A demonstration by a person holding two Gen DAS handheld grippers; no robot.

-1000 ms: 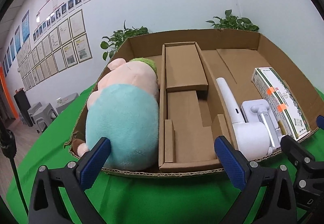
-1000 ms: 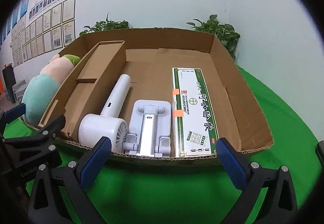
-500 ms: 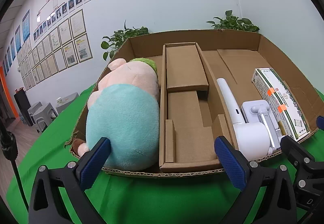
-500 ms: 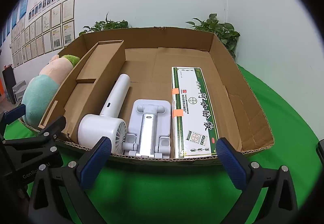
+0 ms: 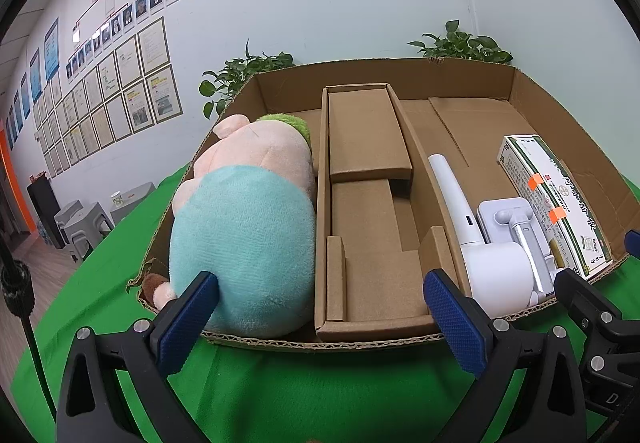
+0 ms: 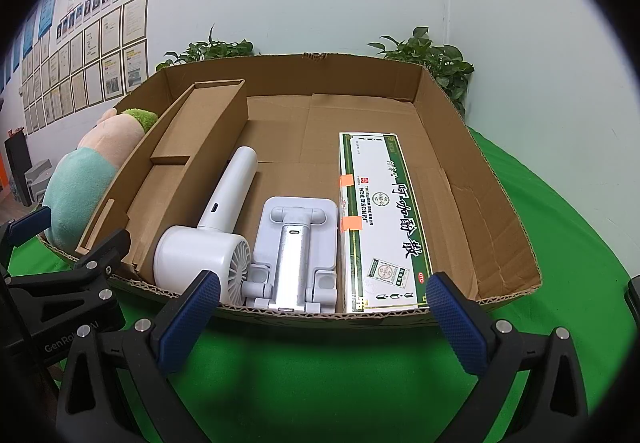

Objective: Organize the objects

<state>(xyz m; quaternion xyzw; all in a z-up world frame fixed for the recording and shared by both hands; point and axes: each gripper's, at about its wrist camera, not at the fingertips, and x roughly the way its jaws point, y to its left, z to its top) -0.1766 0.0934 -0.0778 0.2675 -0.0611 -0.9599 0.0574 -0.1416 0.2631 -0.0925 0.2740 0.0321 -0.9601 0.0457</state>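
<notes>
A shallow cardboard tray (image 5: pixel 384 73) (image 6: pixel 508 199) lies on the green cloth. In its left section rests a plush toy (image 5: pixel 248 227) (image 6: pixel 80 179) with a teal body and pink head. The right section holds a white handheld fan (image 6: pixel 212 239) (image 5: pixel 480 255), a grey folding stand (image 6: pixel 294 243) (image 5: pixel 516 219) and a long green-and-white box (image 6: pixel 380 219) (image 5: pixel 556 203). My left gripper (image 5: pixel 320 319) is open in front of the tray's near edge, empty. My right gripper (image 6: pixel 320 323) is open too, just before the fan and box, holding nothing.
A folded cardboard insert (image 5: pixel 368 179) (image 6: pixel 188 159) divides the tray. Potted plants (image 5: pixel 244 71) (image 6: pixel 432 59) stand behind it against a white wall with framed papers. The green table (image 6: pixel 560 227) slopes away on the right. Grey stools (image 5: pixel 84 223) stand off the left.
</notes>
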